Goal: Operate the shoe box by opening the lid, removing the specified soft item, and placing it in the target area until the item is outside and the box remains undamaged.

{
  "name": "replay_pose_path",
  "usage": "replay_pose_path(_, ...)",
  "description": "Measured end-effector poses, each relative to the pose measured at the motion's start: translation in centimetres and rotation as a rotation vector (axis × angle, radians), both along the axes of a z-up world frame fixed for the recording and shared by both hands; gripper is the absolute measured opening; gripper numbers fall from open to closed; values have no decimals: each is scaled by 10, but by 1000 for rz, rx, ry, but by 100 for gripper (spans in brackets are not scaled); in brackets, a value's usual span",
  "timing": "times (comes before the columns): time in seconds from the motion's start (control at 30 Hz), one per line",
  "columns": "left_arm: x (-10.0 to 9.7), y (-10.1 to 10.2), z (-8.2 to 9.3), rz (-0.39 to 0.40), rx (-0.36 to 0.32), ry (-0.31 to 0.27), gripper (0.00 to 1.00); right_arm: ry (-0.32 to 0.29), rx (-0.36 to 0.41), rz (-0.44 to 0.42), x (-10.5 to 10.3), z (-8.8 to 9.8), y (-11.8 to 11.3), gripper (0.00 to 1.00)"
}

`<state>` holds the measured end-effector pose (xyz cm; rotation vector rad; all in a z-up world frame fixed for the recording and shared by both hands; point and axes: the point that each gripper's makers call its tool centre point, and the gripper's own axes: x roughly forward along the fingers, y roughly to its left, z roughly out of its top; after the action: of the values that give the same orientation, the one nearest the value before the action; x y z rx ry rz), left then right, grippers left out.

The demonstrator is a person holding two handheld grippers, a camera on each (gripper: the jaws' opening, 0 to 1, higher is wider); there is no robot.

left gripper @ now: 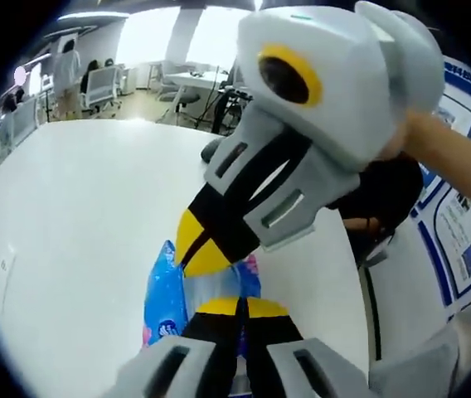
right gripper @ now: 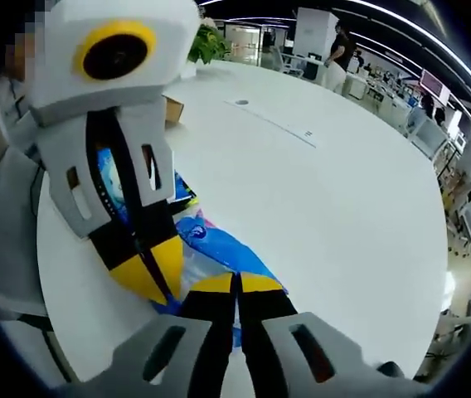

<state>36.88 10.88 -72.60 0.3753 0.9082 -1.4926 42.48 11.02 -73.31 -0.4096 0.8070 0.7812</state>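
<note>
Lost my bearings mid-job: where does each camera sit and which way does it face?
Left gripper view: rides the left claw, facing down along its shut jaws at the blue pack on the white table; the right claw and a person's torso show.
Right gripper view: rides the right claw, facing the same pack; the left claw enters from the left.
Shared: pack, table, both claws meeting at it.

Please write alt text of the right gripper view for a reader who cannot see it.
Two yellow-tipped tools, the right tool and the left tool, are both shut on a soft blue plastic packet above a large white round table.
</note>
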Motion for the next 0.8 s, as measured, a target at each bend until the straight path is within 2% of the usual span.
replay_pose_path(0.3,2,5,0,14,2,-20,0,-6,-11,-2,0,0,4,0)
replay_pose_path(0.37,5,7,0,19,4,-54,4,-14,-22,-6,0,0,4,0)
replay_pose_path(0.47,4,9,0,25,5,-58,12,-27,-28,-13,1,3,3,1)
replay_pose_path(0.67,3,15,12,43,-8,-49,15,-46,-35,-40,0,12,0,9)
replay_pose_path(0.8,-1,21,22,34,-11,-72,18,-44,-30,-47,-6,19,1,13)
